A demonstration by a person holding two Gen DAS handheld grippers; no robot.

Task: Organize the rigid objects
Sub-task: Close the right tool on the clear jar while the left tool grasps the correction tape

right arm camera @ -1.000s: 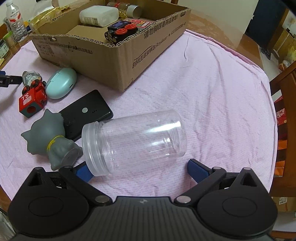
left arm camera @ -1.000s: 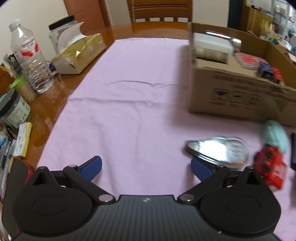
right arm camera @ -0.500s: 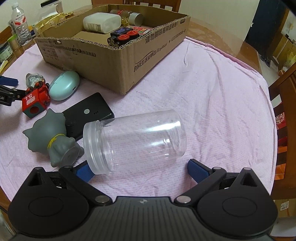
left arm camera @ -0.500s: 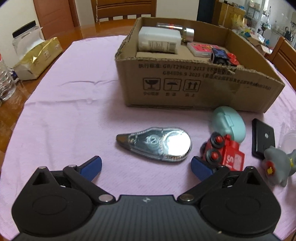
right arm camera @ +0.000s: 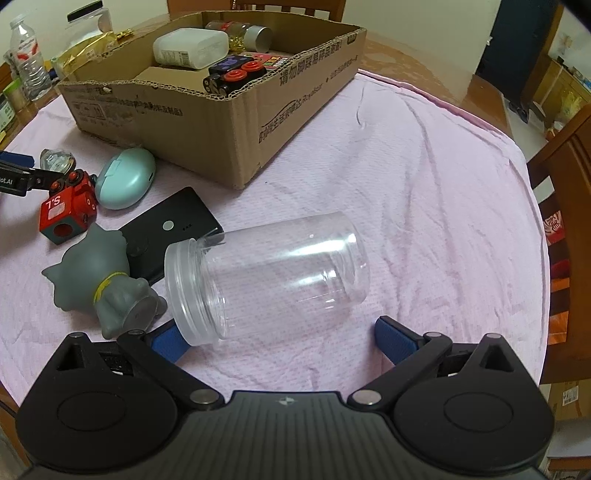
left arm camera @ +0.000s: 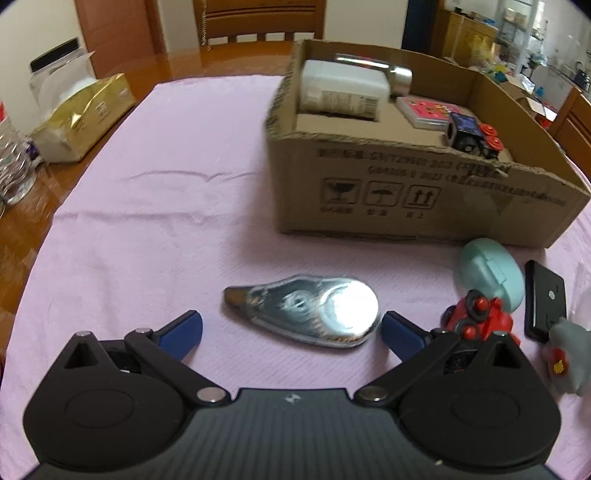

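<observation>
A clear correction-tape dispenser (left arm camera: 306,309) lies on the pink cloth between the open fingers of my left gripper (left arm camera: 291,330). A clear plastic jar (right arm camera: 266,282) lies on its side just ahead of my open right gripper (right arm camera: 275,338). A red toy car (left arm camera: 476,320) (right arm camera: 68,206), a mint case (left arm camera: 491,271) (right arm camera: 125,178), a black device (right arm camera: 173,230) and a grey cat figure (right arm camera: 101,284) lie beside them. The cardboard box (left arm camera: 424,199) (right arm camera: 236,122) holds a white container, a metal can, a pink pack and a dark toy.
A gold tissue pack (left arm camera: 83,118) and a water bottle (right arm camera: 27,62) stand on the wooden table left of the cloth. Wooden chairs stand behind the table (left arm camera: 262,18) and at the right (right arm camera: 565,155).
My left gripper swung right from the bare cloth toward the box, then closed in on the tape dispenser. My right gripper moved slightly nearer the jar.
</observation>
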